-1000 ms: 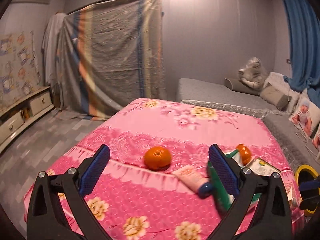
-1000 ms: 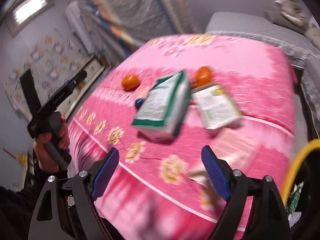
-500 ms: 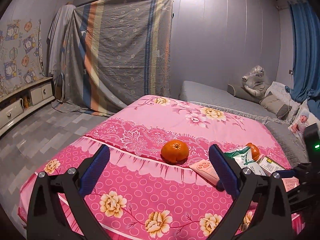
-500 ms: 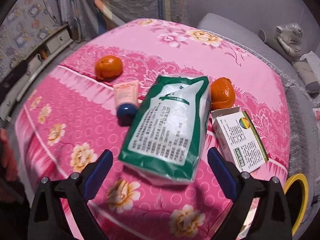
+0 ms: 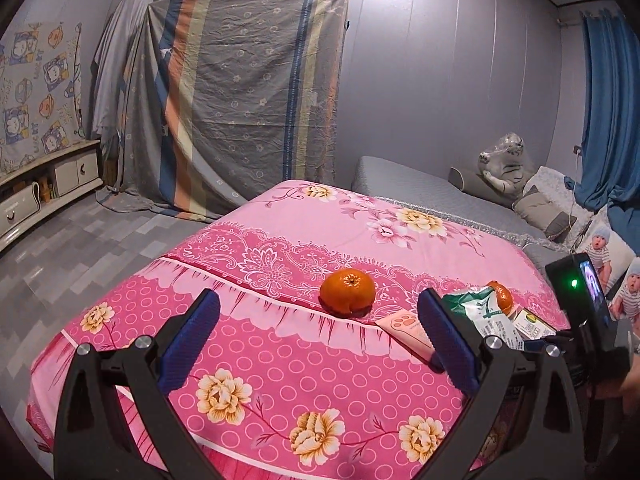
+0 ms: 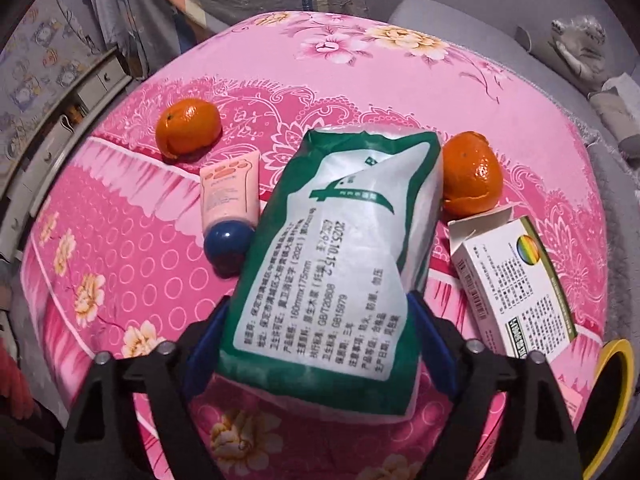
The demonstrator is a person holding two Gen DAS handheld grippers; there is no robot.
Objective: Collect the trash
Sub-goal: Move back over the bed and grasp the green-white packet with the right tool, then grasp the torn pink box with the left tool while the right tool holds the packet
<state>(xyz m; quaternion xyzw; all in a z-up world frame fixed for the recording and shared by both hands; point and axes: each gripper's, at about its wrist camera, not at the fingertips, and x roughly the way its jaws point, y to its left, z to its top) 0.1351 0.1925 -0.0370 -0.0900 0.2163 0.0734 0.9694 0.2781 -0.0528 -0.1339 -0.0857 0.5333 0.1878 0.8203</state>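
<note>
A green-and-white tissue pack (image 6: 340,256) lies on the pink floral bedspread (image 6: 120,248). My right gripper (image 6: 320,344) has its blue pads on both sides of the pack's near end; the jaws have closed in against it. Beside the pack lie a pink tube with a blue cap (image 6: 228,208), a whole orange (image 6: 188,128), a peeled-looking orange (image 6: 472,180) and a small white box (image 6: 516,284). My left gripper (image 5: 320,344) is open and empty above the bed's near edge, with the orange (image 5: 347,293) ahead of it.
A yellow-rimmed bin (image 6: 612,392) stands at the bed's right side. A low cabinet (image 5: 44,188) runs along the left wall. A grey sofa (image 5: 440,196) with cushions sits behind the bed. A draped striped sheet (image 5: 248,92) hangs at the back.
My right gripper has moved down and forward onto the tissue pack and its jaws have narrowed around the pack's end. The left gripper has drifted slightly and stays open.
</note>
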